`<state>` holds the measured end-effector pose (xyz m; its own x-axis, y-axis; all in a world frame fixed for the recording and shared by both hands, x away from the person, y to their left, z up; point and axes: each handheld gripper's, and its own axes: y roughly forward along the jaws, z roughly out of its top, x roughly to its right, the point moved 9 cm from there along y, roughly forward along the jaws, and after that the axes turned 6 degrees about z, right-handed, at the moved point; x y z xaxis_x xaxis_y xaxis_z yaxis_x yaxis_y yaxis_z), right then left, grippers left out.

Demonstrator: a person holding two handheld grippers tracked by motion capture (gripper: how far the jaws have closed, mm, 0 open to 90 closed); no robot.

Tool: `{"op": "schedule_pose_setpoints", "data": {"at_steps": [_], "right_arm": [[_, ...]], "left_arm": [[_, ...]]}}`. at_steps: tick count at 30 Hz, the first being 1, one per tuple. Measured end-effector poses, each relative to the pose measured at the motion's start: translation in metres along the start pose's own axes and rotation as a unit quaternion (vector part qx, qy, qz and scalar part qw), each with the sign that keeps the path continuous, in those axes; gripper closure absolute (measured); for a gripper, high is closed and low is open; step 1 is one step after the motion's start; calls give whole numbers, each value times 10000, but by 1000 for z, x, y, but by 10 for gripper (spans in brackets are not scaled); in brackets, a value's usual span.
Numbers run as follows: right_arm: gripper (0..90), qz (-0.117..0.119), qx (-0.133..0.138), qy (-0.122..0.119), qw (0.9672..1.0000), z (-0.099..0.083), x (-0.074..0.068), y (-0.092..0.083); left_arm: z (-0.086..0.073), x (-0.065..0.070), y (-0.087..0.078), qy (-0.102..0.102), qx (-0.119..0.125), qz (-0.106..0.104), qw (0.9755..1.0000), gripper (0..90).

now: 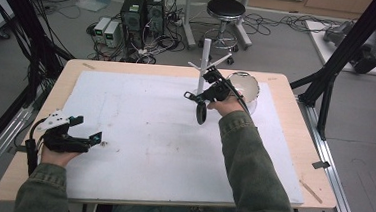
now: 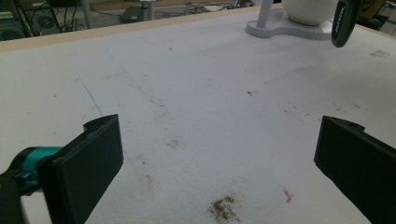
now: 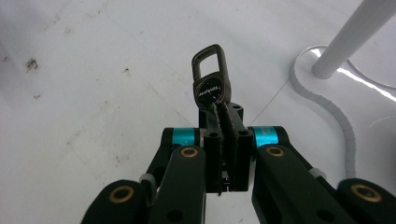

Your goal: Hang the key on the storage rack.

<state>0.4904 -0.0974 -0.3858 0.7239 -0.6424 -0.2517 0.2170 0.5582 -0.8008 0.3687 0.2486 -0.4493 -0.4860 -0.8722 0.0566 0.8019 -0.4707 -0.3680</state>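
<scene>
Your right gripper (image 3: 219, 109) is clamped on a dark keyring clip (image 3: 211, 79), its long axis continuing the jaws. The white peg stand (image 1: 205, 62) rises just at twelve o'clock. Your left gripper (image 1: 86, 131), wide open and empty, sits well apart at eight o'clock.
</scene>
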Motion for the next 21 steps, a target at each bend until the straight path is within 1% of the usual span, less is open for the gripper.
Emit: {"op": "schedule_pose_setpoints", "data": {"at_steps": [5,8,13,21], "right_arm": [[870,-41,31,20,10000,2,5,-13],[870,-60,61,10,10000,4,9,-21],[870,-114,121,43,9999,4,13,-32],[870,-274,287,7,9992,10,14,-61]], "left_arm": [[0,-1,0,-12,1,28,10000,17],[1,-2,0,-48,59,40,10000,17],[1,-3,-1,-52,39,32,10000,17],[1,-1,0,-78,42,9,10000,17]]}}
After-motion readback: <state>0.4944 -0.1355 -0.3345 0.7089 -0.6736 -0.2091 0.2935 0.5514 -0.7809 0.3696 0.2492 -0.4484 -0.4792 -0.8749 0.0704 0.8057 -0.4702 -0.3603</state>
